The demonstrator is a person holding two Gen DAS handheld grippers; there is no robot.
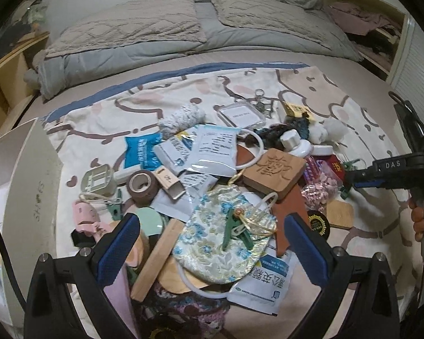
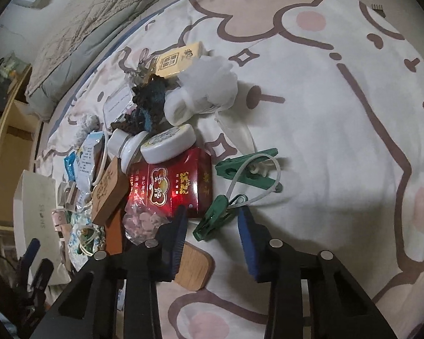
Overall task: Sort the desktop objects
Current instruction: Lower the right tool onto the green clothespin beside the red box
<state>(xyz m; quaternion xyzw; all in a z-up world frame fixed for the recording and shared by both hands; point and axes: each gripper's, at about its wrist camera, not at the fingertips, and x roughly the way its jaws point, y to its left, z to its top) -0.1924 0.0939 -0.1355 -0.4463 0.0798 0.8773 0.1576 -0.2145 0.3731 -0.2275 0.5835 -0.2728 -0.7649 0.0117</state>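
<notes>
Clothespin point(image 2: 213, 220) | green plastic, white cord looped | between open right claw point(image 2: 212, 234) fingers

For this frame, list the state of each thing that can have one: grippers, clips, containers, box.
Left gripper: open, above the floral pouch.
Right gripper: open, around a green clip.
Second green clip: lying flat, corded.
White jar: lid on.
Red box: closed, lying flat.

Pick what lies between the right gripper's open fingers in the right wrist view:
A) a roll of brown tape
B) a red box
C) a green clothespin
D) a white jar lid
C: the green clothespin lies on the blanket between the open fingers of the right gripper, not yet clamped; the red box sits just beyond.
</notes>
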